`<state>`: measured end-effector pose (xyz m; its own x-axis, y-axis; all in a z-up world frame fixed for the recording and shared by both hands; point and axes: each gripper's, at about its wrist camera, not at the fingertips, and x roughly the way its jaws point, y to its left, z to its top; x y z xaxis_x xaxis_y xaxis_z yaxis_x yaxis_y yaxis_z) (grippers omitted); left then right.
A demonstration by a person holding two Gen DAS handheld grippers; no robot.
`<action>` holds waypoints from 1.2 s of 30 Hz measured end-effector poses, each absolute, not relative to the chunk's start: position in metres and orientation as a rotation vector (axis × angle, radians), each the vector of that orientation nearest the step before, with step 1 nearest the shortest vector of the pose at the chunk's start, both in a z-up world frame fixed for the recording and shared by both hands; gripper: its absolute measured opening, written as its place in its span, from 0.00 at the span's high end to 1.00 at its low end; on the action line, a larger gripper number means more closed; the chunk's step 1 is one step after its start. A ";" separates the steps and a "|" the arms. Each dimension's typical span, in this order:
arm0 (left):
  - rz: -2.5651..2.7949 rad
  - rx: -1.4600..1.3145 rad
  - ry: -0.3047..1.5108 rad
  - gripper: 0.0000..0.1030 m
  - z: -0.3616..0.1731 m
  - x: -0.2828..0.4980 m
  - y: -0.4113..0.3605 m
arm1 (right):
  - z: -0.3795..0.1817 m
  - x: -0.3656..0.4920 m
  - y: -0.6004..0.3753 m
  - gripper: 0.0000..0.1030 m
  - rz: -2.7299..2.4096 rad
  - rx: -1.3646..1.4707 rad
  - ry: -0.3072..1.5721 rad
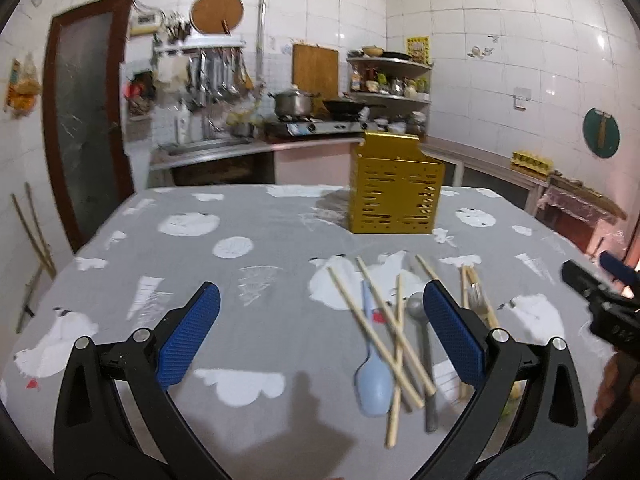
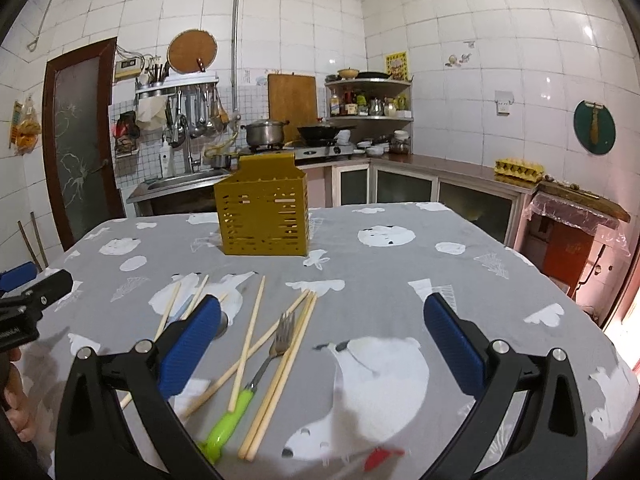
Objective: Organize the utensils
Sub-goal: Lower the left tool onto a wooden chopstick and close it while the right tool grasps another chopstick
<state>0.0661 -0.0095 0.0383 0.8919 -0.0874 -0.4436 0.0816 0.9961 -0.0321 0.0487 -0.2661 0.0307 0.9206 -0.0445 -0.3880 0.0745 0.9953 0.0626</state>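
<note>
White-tiled kitchen; counter, stove and sink behind the table. Table carries a grey cloth with white animal prints. Yellow slotted holder stands upright at the far middle. Nearer than the holder, loose on the cloth: chopsticks, green-handled fork, pale blue spoon, grey spoon. Left gripper and right gripper both spread wide, holding nothing.

Bright, even indoor light glares off the wall tiles; fisheye edges curve, left view blurred.
</note>
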 end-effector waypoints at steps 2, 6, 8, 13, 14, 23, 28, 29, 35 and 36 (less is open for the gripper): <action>-0.095 -0.017 0.481 0.05 0.040 0.080 -0.011 | 0.032 0.060 -0.265 0.04 -0.053 0.073 0.412; -0.072 0.012 0.493 0.05 0.044 0.107 -0.018 | 0.036 0.086 -0.264 0.04 -0.060 0.061 0.453; -0.067 0.016 0.510 0.05 0.043 0.119 -0.019 | 0.038 0.095 -0.262 0.04 -0.079 0.049 0.466; -0.056 -0.001 0.565 0.05 0.040 0.153 -0.019 | 0.037 0.130 -0.262 0.04 -0.115 0.028 0.529; -0.051 0.000 0.570 0.05 0.040 0.158 -0.019 | 0.034 0.140 -0.264 0.04 -0.123 0.039 0.553; -0.015 0.008 0.656 0.05 0.020 0.208 -0.020 | -0.002 0.198 -0.280 0.05 -0.205 0.058 0.685; -0.009 0.007 0.721 0.05 -0.003 0.224 -0.021 | -0.028 0.207 -0.280 0.12 -0.214 0.039 0.755; -0.009 0.013 0.744 0.05 -0.010 0.228 -0.021 | -0.033 0.209 -0.281 0.15 -0.210 0.042 0.775; -0.015 0.021 0.787 0.05 -0.027 0.235 -0.020 | -0.043 0.215 -0.284 0.17 -0.201 0.061 0.819; -0.016 0.024 0.790 0.05 -0.029 0.235 -0.020 | -0.044 0.216 -0.283 0.17 -0.197 0.062 0.826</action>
